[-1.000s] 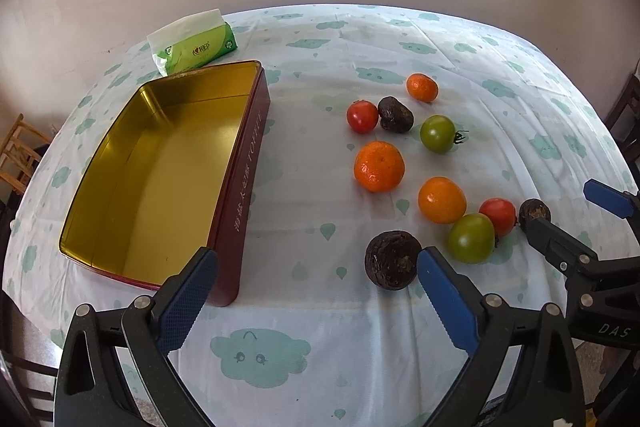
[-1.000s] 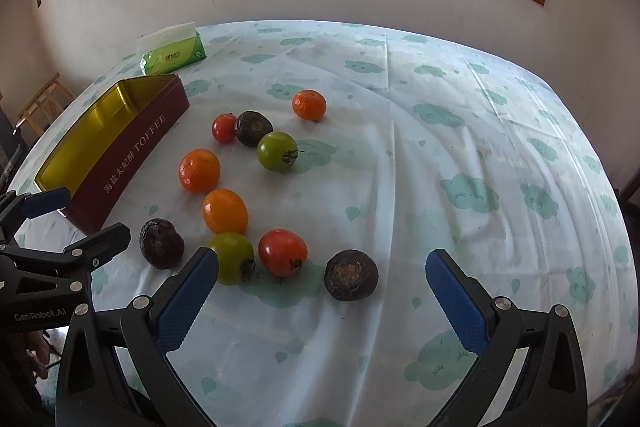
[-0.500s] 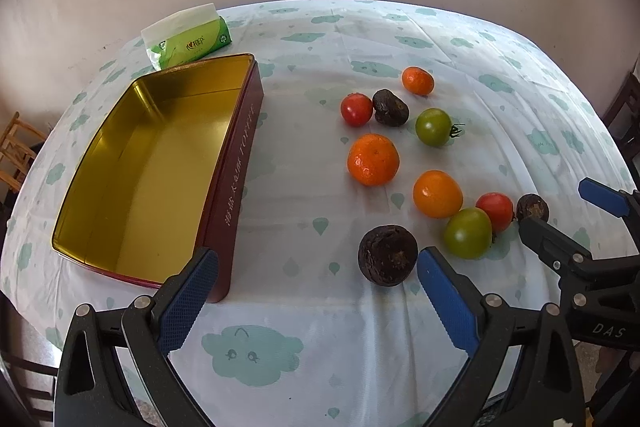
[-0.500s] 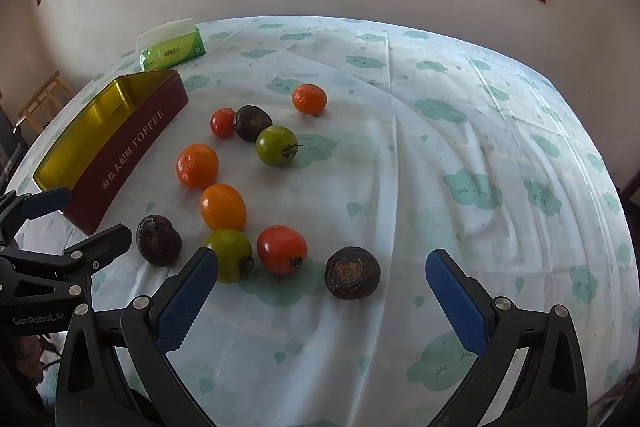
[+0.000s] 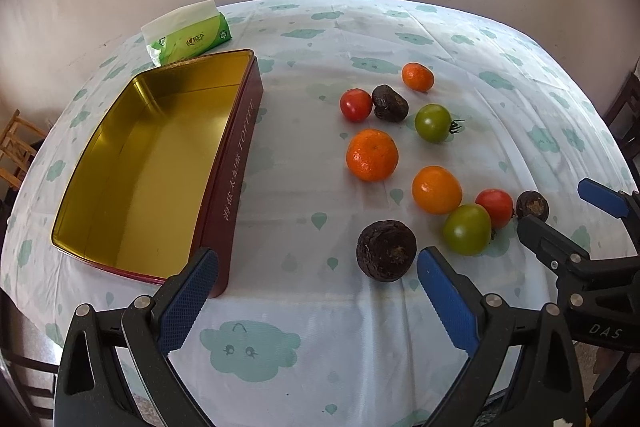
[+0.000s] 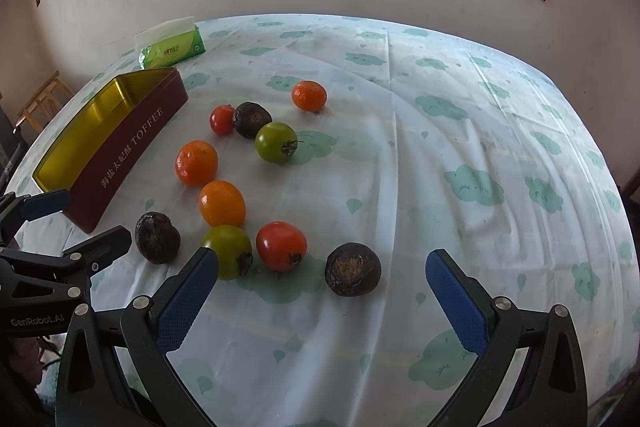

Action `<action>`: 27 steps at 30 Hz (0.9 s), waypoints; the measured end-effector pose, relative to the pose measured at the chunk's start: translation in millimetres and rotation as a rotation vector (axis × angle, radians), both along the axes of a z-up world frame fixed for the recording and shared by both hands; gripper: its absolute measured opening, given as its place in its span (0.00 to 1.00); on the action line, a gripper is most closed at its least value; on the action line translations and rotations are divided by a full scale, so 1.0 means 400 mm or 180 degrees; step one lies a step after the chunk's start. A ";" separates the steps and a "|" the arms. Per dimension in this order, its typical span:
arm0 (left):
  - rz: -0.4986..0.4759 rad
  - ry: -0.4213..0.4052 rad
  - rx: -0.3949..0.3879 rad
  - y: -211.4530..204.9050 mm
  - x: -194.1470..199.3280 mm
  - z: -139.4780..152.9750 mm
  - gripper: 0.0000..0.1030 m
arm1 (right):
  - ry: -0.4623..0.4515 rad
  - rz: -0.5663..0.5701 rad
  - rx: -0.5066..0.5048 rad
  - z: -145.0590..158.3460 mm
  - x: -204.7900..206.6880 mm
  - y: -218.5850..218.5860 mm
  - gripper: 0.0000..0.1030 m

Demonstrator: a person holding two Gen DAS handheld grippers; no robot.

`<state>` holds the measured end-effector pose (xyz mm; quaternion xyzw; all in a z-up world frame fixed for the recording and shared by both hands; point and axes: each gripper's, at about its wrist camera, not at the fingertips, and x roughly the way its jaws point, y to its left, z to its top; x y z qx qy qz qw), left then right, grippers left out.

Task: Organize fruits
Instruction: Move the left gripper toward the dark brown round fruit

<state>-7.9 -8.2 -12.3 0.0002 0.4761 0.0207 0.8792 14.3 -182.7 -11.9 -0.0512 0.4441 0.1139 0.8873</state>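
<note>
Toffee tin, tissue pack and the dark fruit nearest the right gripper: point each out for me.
toffee tin (image 5: 236,187), left wrist view, on its maroon lettered side wall.
tissue pack (image 5: 192,41), left wrist view, on its green front face.
dark fruit (image 6: 353,269), right wrist view, on its wrinkled top.

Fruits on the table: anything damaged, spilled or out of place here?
Three dark fruits look shrivelled and rough-skinned: one before the right tongs, one before the left tongs, one touching a red tomato. Nothing spilled; the toffee tin is empty.
</note>
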 end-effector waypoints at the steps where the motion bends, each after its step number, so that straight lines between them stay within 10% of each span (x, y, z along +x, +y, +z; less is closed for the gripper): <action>1: 0.0003 0.0001 -0.0007 0.000 0.000 0.001 0.95 | -0.0001 -0.0001 0.0001 -0.003 -0.001 0.000 1.00; 27: -0.0238 0.0018 -0.0113 -0.034 -0.010 -0.007 0.87 | 0.0069 -0.0069 -0.0008 -0.027 -0.016 -0.040 1.00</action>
